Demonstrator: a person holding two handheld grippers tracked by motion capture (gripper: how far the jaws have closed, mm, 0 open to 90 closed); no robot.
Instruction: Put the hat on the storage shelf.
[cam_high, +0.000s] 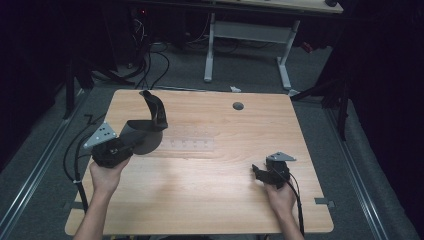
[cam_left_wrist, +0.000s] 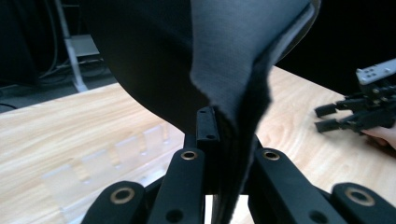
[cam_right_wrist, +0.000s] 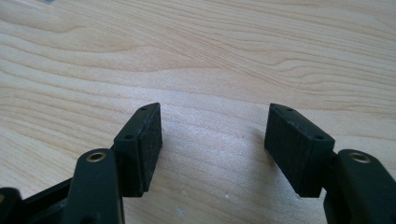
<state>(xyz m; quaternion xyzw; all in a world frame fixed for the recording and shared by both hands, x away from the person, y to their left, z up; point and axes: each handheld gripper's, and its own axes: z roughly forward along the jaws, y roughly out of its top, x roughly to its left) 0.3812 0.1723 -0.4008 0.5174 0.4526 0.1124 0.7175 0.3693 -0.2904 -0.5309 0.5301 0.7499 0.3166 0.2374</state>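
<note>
Dark surroundings framed a pale wooden bench (cam_high: 210, 185), with cables on the floor and a white-legged table behind it. On the bench's left half, near the left edge, the left gripper (cam_high: 131, 141) had its jaws closed tight on a dark grey floppy pad (cam_high: 150, 122), round in outline where it hung low over the wood and curling upward into a standing flap toward the far edge. In the left gripper view the pad (cam_left_wrist: 233, 60) ran straight down between the jaws, its folded edge pinched in the narrow gap between them and the rest rising above and to the left. A clear plastic rack (cam_high: 187, 145) lay flat on the bench just to the right of the pad, about midway between the near and far edges. Near the right edge, the right gripper (cam_high: 259, 172) sat low over bare wood, well apart from the pad. Its jaws stood wide apart with nothing between the pads (cam_right_wrist: 147, 147).
</note>
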